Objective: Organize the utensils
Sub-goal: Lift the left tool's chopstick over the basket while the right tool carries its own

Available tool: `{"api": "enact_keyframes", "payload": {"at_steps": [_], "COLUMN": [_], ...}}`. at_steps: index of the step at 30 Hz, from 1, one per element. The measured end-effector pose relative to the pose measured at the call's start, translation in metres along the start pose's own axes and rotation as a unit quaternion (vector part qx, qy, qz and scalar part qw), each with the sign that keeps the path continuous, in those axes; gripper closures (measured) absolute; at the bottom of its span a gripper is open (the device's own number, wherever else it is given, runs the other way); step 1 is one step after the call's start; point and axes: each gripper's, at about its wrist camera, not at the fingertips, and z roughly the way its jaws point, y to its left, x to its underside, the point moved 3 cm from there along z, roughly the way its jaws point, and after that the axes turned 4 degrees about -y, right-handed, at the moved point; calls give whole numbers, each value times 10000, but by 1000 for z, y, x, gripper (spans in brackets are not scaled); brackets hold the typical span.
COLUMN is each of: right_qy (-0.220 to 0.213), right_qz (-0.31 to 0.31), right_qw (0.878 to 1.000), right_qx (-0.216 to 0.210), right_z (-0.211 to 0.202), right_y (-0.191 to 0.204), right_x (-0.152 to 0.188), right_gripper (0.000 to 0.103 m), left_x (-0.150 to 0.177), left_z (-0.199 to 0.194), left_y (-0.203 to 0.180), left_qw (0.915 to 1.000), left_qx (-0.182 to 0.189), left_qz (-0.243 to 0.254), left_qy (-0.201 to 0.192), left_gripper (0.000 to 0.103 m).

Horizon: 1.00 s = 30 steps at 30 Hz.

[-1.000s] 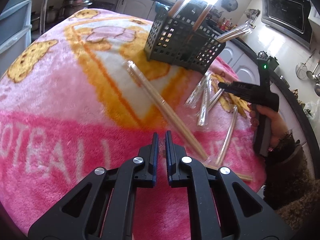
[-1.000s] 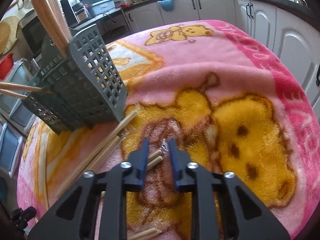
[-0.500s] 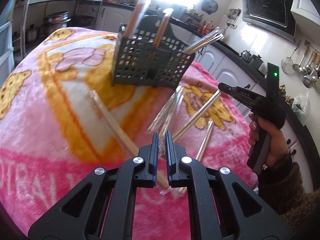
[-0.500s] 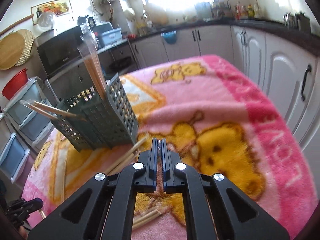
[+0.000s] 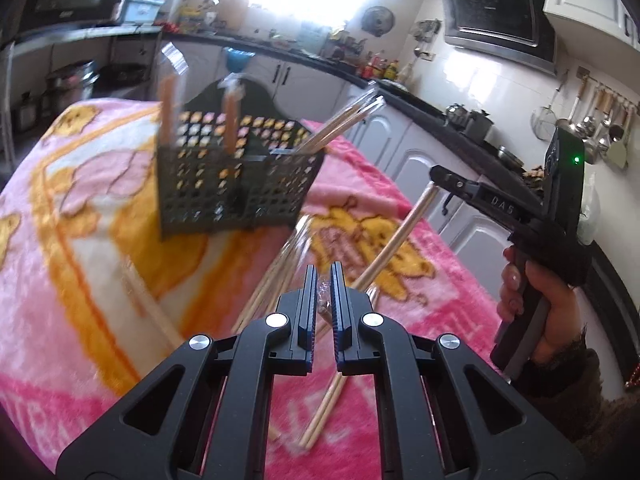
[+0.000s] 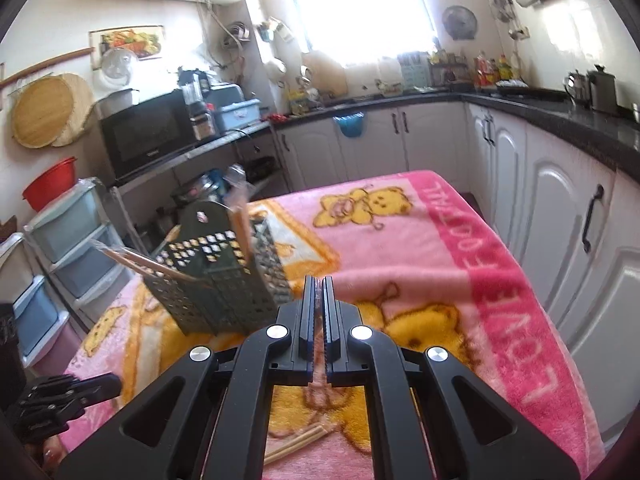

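Note:
A dark perforated utensil basket [image 5: 236, 184] [image 6: 216, 280] stands on the pink blanket [image 5: 80, 280], with several wrapped chopsticks sticking out of it. My left gripper [image 5: 322, 280] is raised over the blanket, shut on the clear wrapper of a chopstick pack [image 5: 280, 264] that slants toward the basket. My right gripper [image 6: 318, 292] is shut on a bare chopstick pair. In the left wrist view this pair [image 5: 384, 256] hangs slanted from the right gripper [image 5: 434, 174] down to the blanket. The left gripper [image 6: 112, 386] shows at the lower left of the right wrist view.
Another wrapped pack [image 5: 152, 308] lies on the blanket left of my left gripper. A hand [image 5: 536, 304] holds the right gripper's handle. White cabinets [image 6: 560, 220] and a dark counter line the right side, and plastic drawers [image 6: 68, 240] stand behind the basket.
The right jaws closed on the chopstick pair and lifted it off the blanket. Both grippers rose and tilted up, so more of the kitchen shows. The left stayed shut on its wrapper.

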Motion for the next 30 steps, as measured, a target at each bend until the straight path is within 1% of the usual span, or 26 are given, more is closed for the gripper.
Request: {"api": "enact_keyframes", "payload": {"at_steps": [5, 8, 14, 19, 26, 30], "right_qy": [-213, -341, -595, -700, -892, -947], "right_qz": [-188, -182, -321, -421, -559, -635], "right_qw": [9996, 9992, 9977, 9967, 9944, 9934], "right_qx": [-21, -74, -17, 4, -55, -95], "right_z": [-12, -20, -36, -45, -54, -55], "right_y": [10, 12, 17, 18, 26, 33], "right_x": [-12, -20, -34, -41, -53, -60], "right_gripper": [99, 99, 99, 99, 99, 99], "left_x": [-18, -28, -46, -62, -83, -93], "left_z": [4, 6, 5, 4, -5, -11], "left_y": [-20, -31, -41, -49, -49, -48], "left_qw": [9996, 9989, 9979, 9968, 9947, 9938], "left_qx": [150, 222, 364, 375, 241, 235], "left_qz": [230, 365, 384, 499, 667, 666], "left_qy": [-111, -203, -382, -495, -746, -854], "left_gripper": [99, 99, 99, 100, 101, 101]}}
